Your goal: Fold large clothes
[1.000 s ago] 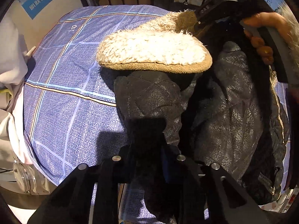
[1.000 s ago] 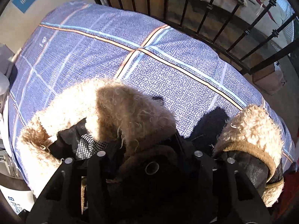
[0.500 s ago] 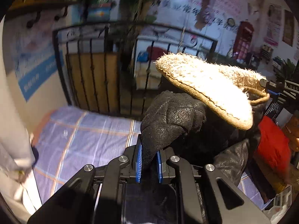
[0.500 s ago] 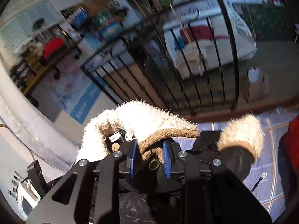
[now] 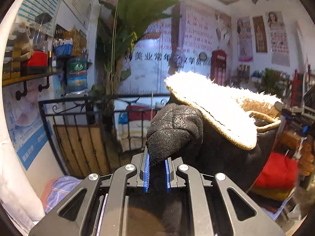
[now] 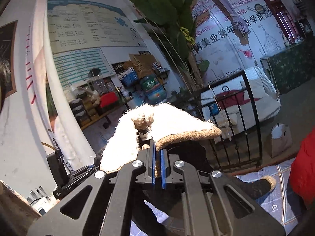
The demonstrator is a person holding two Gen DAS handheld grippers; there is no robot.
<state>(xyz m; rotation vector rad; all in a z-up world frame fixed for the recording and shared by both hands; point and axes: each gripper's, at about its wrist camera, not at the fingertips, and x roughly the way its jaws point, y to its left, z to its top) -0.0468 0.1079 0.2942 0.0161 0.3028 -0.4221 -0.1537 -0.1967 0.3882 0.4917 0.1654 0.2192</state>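
Black coat [image 5: 216, 137] hangs pinched in both tongs, left [image 5: 157, 174] and right [image 6: 158, 169]; hold tight, lay it flat.

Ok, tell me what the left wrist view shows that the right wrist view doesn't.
Left only: the left gripper shut on the coat's black shoulder, and wall posters.
Right only: the right gripper shut on the fleece collar, a cuffed sleeve over the blue bedsheet, and a paper bag.
Both: the coat, black railing, plant, water jug.

Black leather coat [image 5: 220, 147] with shearling collar [image 6: 167, 122], hanging aloft
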